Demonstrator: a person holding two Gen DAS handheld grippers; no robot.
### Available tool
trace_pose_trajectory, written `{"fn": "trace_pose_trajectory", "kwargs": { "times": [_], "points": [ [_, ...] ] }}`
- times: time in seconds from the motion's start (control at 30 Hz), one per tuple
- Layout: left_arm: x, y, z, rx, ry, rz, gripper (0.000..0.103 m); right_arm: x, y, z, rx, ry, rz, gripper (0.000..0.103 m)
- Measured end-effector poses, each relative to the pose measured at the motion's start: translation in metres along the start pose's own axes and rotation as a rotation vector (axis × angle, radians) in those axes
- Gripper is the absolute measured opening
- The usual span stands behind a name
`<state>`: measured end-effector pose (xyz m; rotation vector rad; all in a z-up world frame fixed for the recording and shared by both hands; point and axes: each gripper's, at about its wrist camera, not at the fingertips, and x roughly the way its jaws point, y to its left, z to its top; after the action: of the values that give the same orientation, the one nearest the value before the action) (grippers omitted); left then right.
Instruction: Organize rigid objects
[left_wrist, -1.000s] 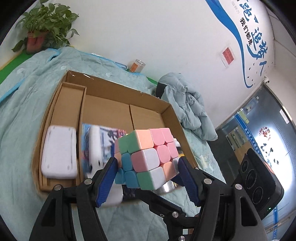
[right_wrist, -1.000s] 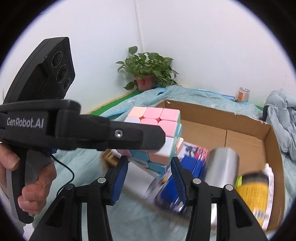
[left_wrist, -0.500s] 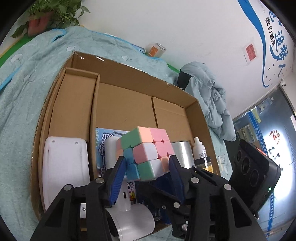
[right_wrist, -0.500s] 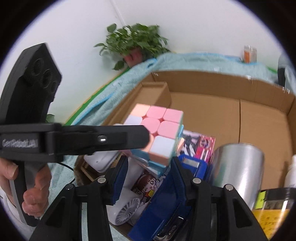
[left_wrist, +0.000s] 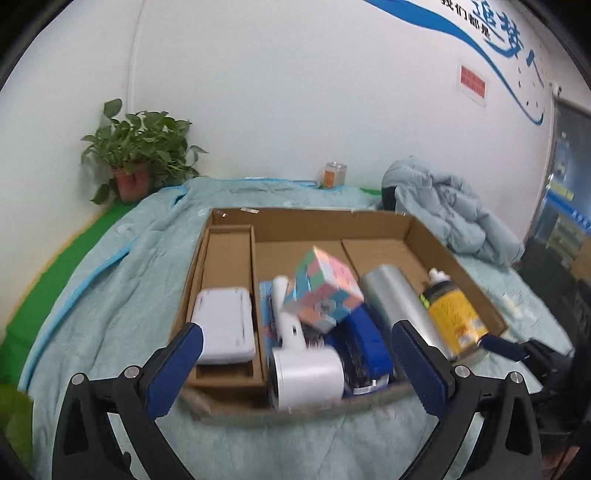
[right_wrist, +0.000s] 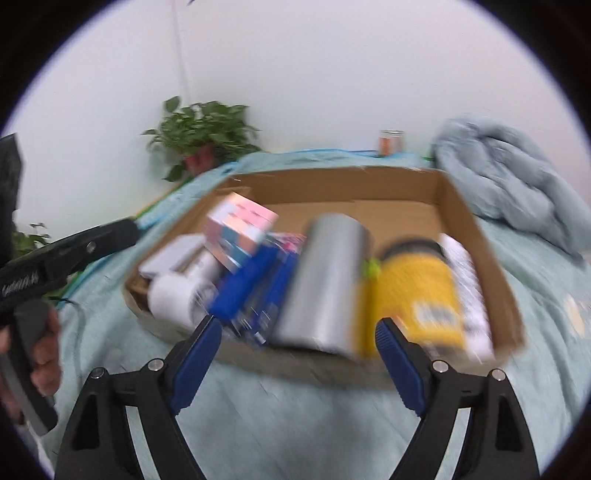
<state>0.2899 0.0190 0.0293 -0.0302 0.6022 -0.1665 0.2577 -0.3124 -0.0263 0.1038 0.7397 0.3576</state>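
Cardboard box (left_wrist: 417, 229), set on a pale blue-green quilt (left_wrist: 122, 280), holds the sorted goods, and the pastel puzzle cube (left_wrist: 321, 288) sits tilted among them near the middle, resting on a white hand-held fan (left_wrist: 306, 373) and a blue case (left_wrist: 365, 339), gripped by neither claw. To the cube's right lie a silver cylinder (left_wrist: 391, 295) and a yellow-labelled bottle (left_wrist: 448, 312); to its left a white flat device (left_wrist: 225, 325) fills the narrow side compartment. The left gripper (left_wrist: 295, 363) hangs over the near edge of the box with its blue pads spread wide and opening, nothing pressed between them. The left camera alone gives a sharp look at the box dividers, the blue lettering on the wall and a dark doorway at far right. The right camera, heavily blurred, shows the right gripper (right_wrist: 297, 356) likewise opening and gripping nothing, and alone catches the person's hand (right_wrist: 40, 354) on the other tool's black handle at the left edge. Both views take in a crumpled grey-blue jacket (right_wrist: 509, 173), a potted plant (left_wrist: 136, 158) and a small orange can (left_wrist: 334, 175) against the wall.
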Motion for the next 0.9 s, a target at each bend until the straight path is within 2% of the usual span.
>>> {"fn": "trace_pose_trajectory", "kwargs": {
  "times": [0.1, 0.27, 0.57, 0.77, 0.9],
  "points": [
    [-0.016, -0.020, -0.030, 0.006, -0.027, 0.053, 0.103, -0.015, -0.010, -0.018, 0.034, -0.001, -0.097, 0.086],
    [-0.035, -0.047, -0.059, 0.008, -0.050, 0.076, 0.103, -0.034, -0.018, -0.033, 0.041, -0.006, -0.190, 0.086],
    [-0.049, -0.048, -0.060, -0.075, -0.073, 0.106, 0.103, -0.049, -0.009, -0.036, -0.022, -0.036, -0.192, 0.086],
    [-0.054, -0.051, -0.062, -0.048, -0.070, 0.137, 0.103, -0.052, -0.004, -0.038, -0.041, -0.041, -0.193, 0.086],
    [-0.057, -0.053, -0.064, -0.034, -0.088, 0.127, 0.103, -0.054, -0.004, -0.038, -0.044, -0.046, -0.200, 0.086]
  ]
}}
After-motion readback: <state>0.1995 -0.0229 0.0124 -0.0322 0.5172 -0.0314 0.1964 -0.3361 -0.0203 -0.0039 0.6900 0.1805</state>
